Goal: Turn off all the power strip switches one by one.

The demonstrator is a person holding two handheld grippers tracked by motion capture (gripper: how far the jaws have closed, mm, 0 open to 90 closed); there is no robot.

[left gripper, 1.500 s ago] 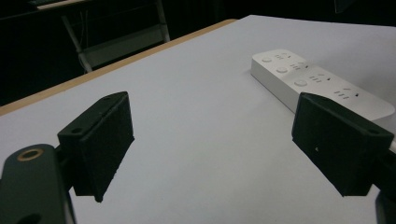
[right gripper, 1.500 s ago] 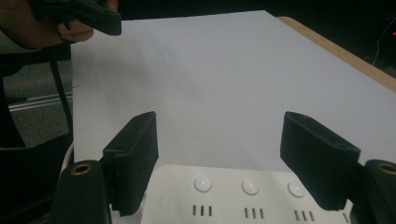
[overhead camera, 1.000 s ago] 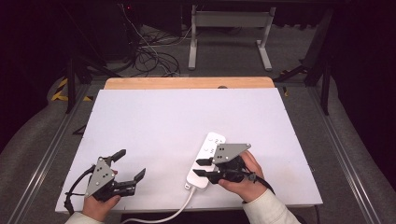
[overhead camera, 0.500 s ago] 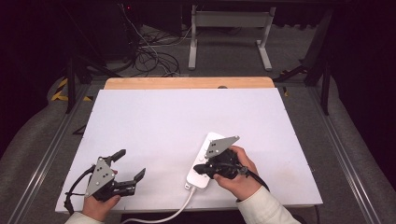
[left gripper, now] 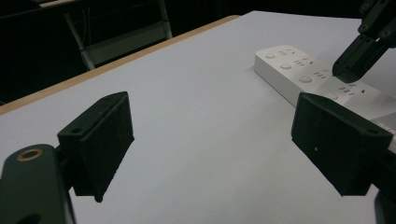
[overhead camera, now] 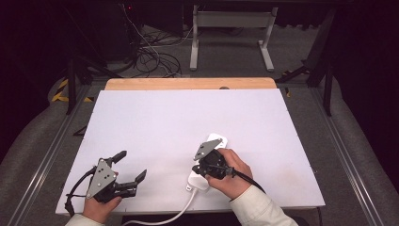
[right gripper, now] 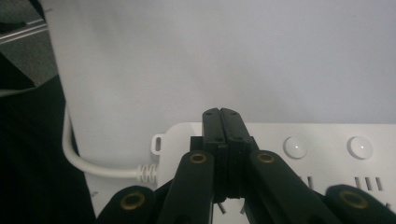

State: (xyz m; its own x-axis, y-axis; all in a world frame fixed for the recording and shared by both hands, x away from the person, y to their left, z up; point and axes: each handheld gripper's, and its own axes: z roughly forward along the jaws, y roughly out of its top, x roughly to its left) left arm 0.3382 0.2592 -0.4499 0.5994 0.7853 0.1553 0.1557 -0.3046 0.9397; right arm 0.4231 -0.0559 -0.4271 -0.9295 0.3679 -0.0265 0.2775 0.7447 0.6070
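A white power strip (overhead camera: pixel 217 140) lies near the front of the white table board (overhead camera: pixel 188 122), with its white cable (overhead camera: pixel 174 214) running off the front edge. My right gripper (overhead camera: pixel 200 169) is held over the strip's cable end, jaws shut with nothing between them. In the right gripper view the shut tips (right gripper: pixel 220 113) point down at the power strip (right gripper: pixel 327 149) beside two round buttons. My left gripper (overhead camera: pixel 132 165) rests at the front left, open and empty. In the left gripper view, the pads (left gripper: pixel 100 144) stand wide apart, with the power strip (left gripper: pixel 289 65) off to the right.
The wooden back edge (overhead camera: pixel 188 84) of the table borders the board. Behind it are a metal stand (overhead camera: pixel 230 33) and loose floor cables (overhead camera: pixel 155 52). Metal rails (overhead camera: pixel 51 150) run along both sides of the table.
My right gripper has turned and shifted left and toward the front along the power strip, to its cable end. The left gripper has stayed put.
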